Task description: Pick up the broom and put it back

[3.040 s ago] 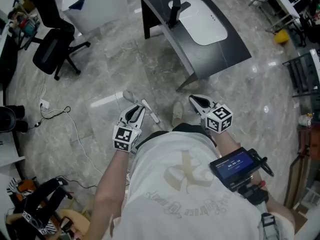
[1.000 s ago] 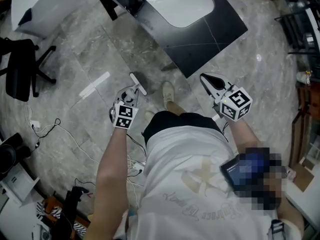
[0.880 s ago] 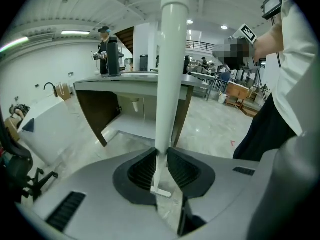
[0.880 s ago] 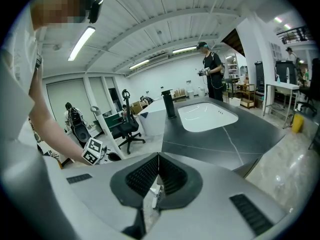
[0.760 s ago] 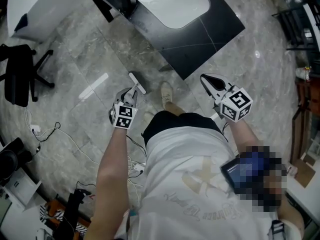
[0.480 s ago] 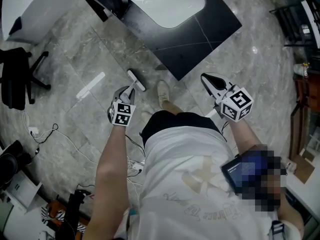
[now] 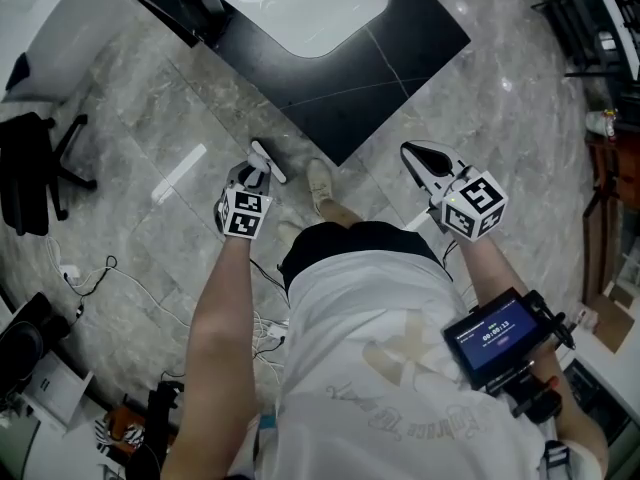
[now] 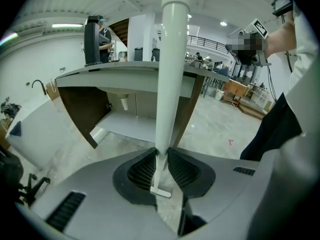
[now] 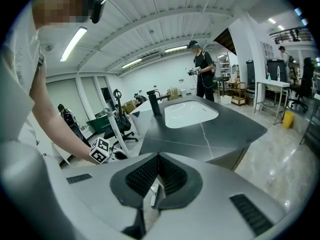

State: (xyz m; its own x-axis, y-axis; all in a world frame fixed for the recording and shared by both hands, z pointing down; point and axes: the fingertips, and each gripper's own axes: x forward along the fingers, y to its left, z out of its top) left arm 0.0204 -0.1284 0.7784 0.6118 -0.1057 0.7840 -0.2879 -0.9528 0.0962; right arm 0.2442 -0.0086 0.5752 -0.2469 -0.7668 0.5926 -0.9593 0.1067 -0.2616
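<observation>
Gripping the white broom handle [image 8: 167,84] with the left tongs [image 8: 161,153]; holding the right tongs [image 9: 157,156] closed, empty, near the dark worktop [image 9: 220,129].

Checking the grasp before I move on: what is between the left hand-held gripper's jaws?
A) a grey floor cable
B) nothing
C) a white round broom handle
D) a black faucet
C: in the left gripper view, the left hand-held gripper has its dark ribbed pads closed against the white round broom handle, which rises straight up from between them.
</observation>
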